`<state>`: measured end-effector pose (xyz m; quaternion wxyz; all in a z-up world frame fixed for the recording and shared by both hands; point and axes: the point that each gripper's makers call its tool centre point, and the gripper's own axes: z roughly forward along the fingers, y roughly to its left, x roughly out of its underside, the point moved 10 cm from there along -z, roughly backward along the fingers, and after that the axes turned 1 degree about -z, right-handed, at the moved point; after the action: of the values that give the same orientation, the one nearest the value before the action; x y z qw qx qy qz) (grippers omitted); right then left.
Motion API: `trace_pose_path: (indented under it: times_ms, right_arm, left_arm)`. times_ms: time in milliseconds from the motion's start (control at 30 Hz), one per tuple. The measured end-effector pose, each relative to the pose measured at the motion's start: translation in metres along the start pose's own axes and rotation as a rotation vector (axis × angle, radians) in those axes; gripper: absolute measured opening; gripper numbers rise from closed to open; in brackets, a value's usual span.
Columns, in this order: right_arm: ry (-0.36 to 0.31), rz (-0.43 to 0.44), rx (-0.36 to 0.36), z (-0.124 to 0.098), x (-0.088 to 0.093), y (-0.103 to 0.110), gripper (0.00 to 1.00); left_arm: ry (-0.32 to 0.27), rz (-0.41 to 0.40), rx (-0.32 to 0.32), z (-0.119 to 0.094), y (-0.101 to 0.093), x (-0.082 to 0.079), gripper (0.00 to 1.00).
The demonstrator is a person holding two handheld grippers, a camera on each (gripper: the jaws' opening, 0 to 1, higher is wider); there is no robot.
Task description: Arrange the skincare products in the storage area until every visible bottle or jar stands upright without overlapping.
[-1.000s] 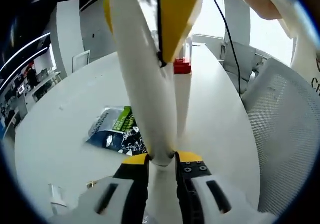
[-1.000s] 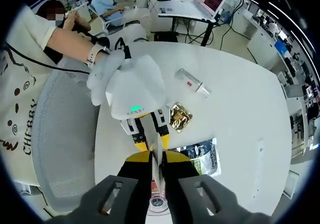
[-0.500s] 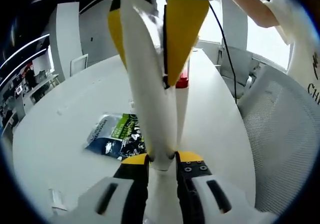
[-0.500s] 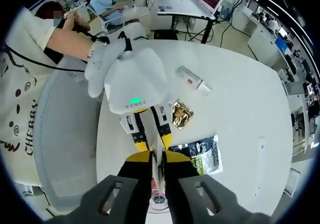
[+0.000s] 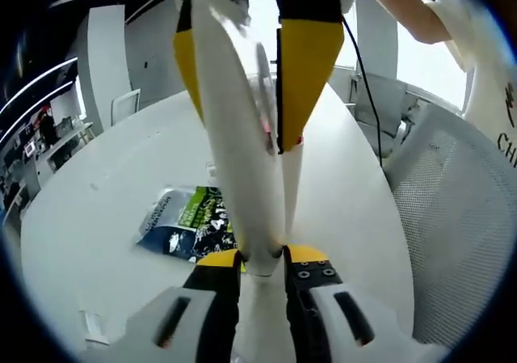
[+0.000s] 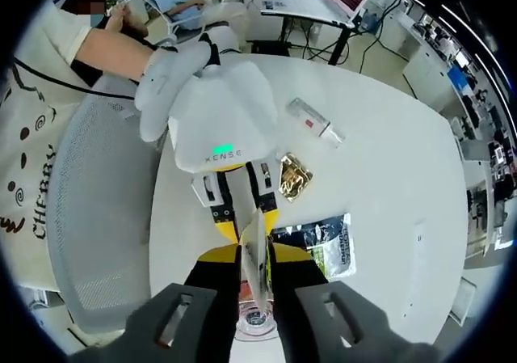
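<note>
- White round table (image 6: 388,185), grey mesh chair (image 6: 89,217) just beside it.
- Dark printed sachet (image 5: 187,221) lying flat on table.
- Gold foil packet (image 6: 294,176) (crumpled).

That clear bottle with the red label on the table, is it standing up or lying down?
Lying down. In the right gripper view the clear bottle rests lengthwise on the white table, near the gold packet.

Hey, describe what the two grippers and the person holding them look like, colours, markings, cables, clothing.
The right gripper has dark grey jaws with yellow tips. The left gripper has a white rounded body with a green light, small lettering and yellow-tipped jaws. A white glove covers the hand, a black cable trails, and the cream shirt carries dark print.
</note>
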<state>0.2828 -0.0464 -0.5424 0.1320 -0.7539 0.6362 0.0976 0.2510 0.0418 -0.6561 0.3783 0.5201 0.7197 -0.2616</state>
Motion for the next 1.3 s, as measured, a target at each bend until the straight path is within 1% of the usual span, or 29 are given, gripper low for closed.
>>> trace_pose_path:
  times_ms: [67, 167, 267, 300, 400, 433, 500, 533, 567, 700, 767, 867, 1000, 1100, 1300]
  right_arm:
    - [-0.005, -0.004, 0.008, -0.001, 0.000, 0.000, 0.22]
    - [-0.019, -0.012, 0.015, -0.003, 0.002, 0.002, 0.32]
    - [-0.036, -0.013, 0.027, -0.006, 0.003, 0.003, 0.46]
    - [-0.045, -0.003, 0.033, -0.007, 0.004, 0.004, 0.51]
    - [-0.078, 0.022, 0.052, -0.009, 0.011, 0.008, 0.59]
    - [-0.081, 0.047, 0.066, -0.010, 0.015, 0.011, 0.62]
    - [-0.085, 0.051, 0.089, -0.013, 0.021, 0.014, 0.65]
    - [-0.092, 0.069, 0.100, -0.015, 0.025, 0.016, 0.67]
    - [-0.114, 0.101, 0.114, -0.016, 0.028, 0.017, 0.68]
    - [-0.154, 0.167, 0.147, -0.023, 0.041, 0.022, 0.70]
    - [-0.167, 0.183, 0.162, -0.026, 0.049, 0.026, 0.70]
    - [-0.185, 0.224, 0.196, -0.028, 0.058, 0.031, 0.69]
    - [-0.212, 0.274, 0.207, -0.030, 0.070, 0.038, 0.67]
    - [-0.240, 0.329, 0.221, -0.033, 0.081, 0.044, 0.66]
    - [-0.273, 0.382, 0.246, -0.036, 0.095, 0.054, 0.65]
  left_arm:
    - [0.001, 0.003, 0.002, 0.000, 0.000, -0.001, 0.17]
    - [0.001, 0.006, 0.003, 0.000, 0.000, 0.000, 0.17]
    - [0.000, 0.003, 0.004, 0.000, 0.000, -0.001, 0.17]
    - [0.001, 0.001, 0.004, 0.000, 0.000, -0.001, 0.17]
    - [0.000, -0.003, 0.008, 0.000, 0.000, 0.000, 0.17]
    - [0.000, -0.004, 0.008, 0.000, 0.000, 0.000, 0.17]
    - [0.000, -0.001, 0.013, 0.000, 0.000, 0.000, 0.16]
    - [0.000, -0.001, 0.015, 0.000, 0.000, 0.000, 0.16]
    - [0.002, -0.002, 0.017, 0.000, 0.000, 0.000, 0.16]
    - [0.004, 0.000, 0.030, 0.000, 0.001, 0.000, 0.16]
    - [0.003, -0.002, 0.038, 0.000, 0.004, 0.001, 0.16]
    - [0.000, -0.001, 0.056, 0.000, 0.004, 0.001, 0.15]
    - [-0.004, 0.012, 0.077, 0.000, 0.003, 0.001, 0.15]
    - [-0.005, 0.022, 0.089, 0.000, 0.006, 0.002, 0.15]
    - [-0.003, 0.038, 0.114, 0.000, 0.008, 0.003, 0.15]
